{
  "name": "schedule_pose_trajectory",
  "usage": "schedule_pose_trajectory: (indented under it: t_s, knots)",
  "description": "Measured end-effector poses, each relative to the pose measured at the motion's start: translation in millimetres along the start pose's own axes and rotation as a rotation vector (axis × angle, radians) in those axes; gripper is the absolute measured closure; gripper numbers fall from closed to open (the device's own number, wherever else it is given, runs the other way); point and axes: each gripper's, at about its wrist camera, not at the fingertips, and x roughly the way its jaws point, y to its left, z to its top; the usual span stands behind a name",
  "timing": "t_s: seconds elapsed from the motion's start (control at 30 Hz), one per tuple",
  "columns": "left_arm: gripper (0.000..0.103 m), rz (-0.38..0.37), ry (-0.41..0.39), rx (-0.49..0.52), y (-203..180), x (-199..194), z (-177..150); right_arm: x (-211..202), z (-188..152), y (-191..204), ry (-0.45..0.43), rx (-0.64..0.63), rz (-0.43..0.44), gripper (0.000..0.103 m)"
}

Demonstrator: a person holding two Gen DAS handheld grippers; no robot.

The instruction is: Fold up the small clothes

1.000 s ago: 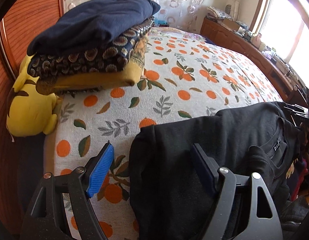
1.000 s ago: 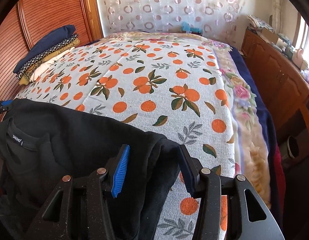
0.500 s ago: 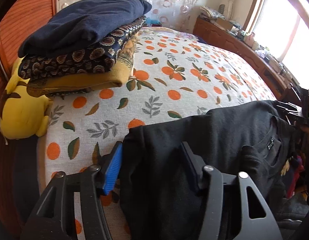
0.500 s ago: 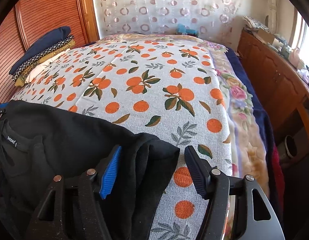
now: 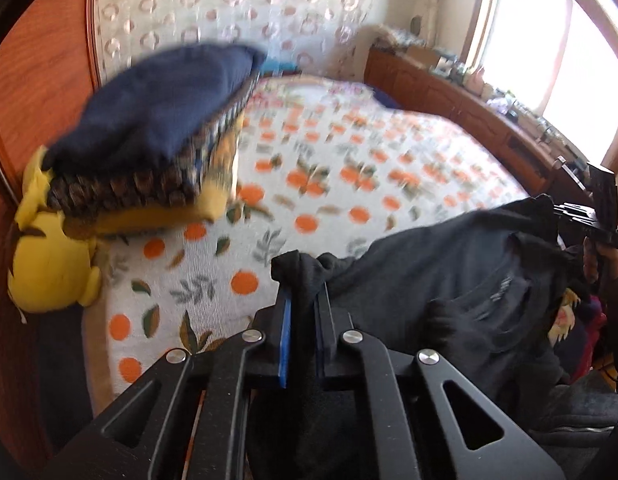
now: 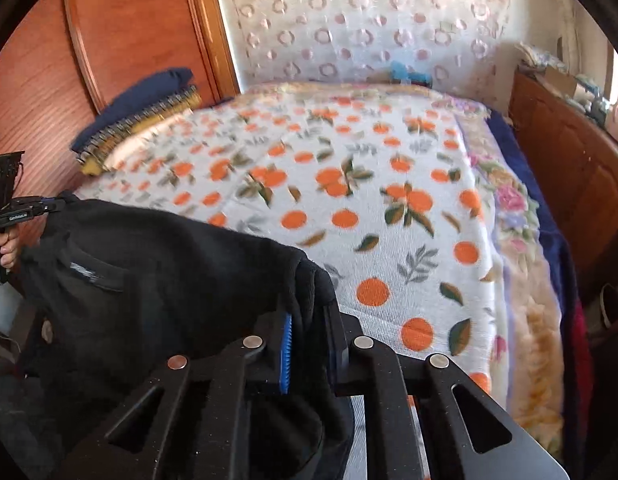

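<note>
Black garment (image 5: 449, 276), crumpled, label visible inside its neckline, spread across the orange-print bedspread's near edge.

Yellow plush (image 5: 49, 264) beside orange-print bedspread (image 6: 389, 208); wooden headboard (image 6: 137, 28); dotted curtain (image 6: 369, 20).

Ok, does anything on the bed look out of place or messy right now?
Nothing stands out. The black shirt hangs bunched between the left gripper and right gripper, as expected mid-fold. The folded stack sits tidy by the yellow plush.

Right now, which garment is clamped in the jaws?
The black shirt, bunched between both grippers' jaws at the bed's near edge. The navy, patterned and yellow ones lie folded and stacked, untouched.
</note>
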Motion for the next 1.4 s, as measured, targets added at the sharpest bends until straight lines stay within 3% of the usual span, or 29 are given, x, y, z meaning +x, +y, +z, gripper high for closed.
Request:
schedule_pose_trajectory:
  t_s: [0.27,0.43,0.53,0.63,0.67,0.7,0.73,0.8,0.9,1.0,1.17,1.23,1.4]
  knots:
    - [0.094,-0.01,-0.233,0.085,-39,-94,40,-105,18,18,-0.217,-0.038,0.025,0.091]
    - [0.094,0.008,-0.362,0.143,-52,-134,118,-176,68,27,-0.366,-0.141,-0.047,0.092]
    - [0.094,0.036,-0.358,0.153,-49,-115,182,-189,133,19,-0.402,-0.177,-0.114,0.092]
    - [0.092,0.13,-0.309,0.141,-40,-52,233,-146,191,8,-0.345,-0.168,-0.206,0.091]
    - [0.087,0.154,-0.284,0.136,-37,-29,242,-120,206,5,-0.315,-0.157,-0.256,0.089]
    - [0.074,0.169,-0.258,0.129,-32,-2,248,-87,218,-1,-0.256,-0.151,-0.308,0.077]
    - [0.059,0.154,-0.226,0.118,-26,24,250,-53,224,-10,-0.19,-0.14,-0.382,0.068]
    - [0.055,0.109,-0.161,0.077,-14,62,241,-2,220,-31,-0.113,-0.067,-0.483,0.066]
    - [0.035,0.078,-0.121,0.068,-13,88,211,37,191,-51,-0.085,0.045,-0.433,0.065]
    - [0.034,0.085,-0.081,0.112,-24,101,179,62,158,-58,-0.04,0.054,-0.393,0.064]
    - [0.034,0.078,-0.068,0.12,-35,97,135,65,116,-69,-0.013,0.081,-0.313,0.064]
    - [0.034,0.062,-0.056,0.1,-36,96,122,59,116,-98,-0.016,0.106,-0.266,0.064]
    - [0.034,0.058,-0.01,0.086,-40,104,96,53,90,-103,-0.025,0.114,-0.19,0.062]
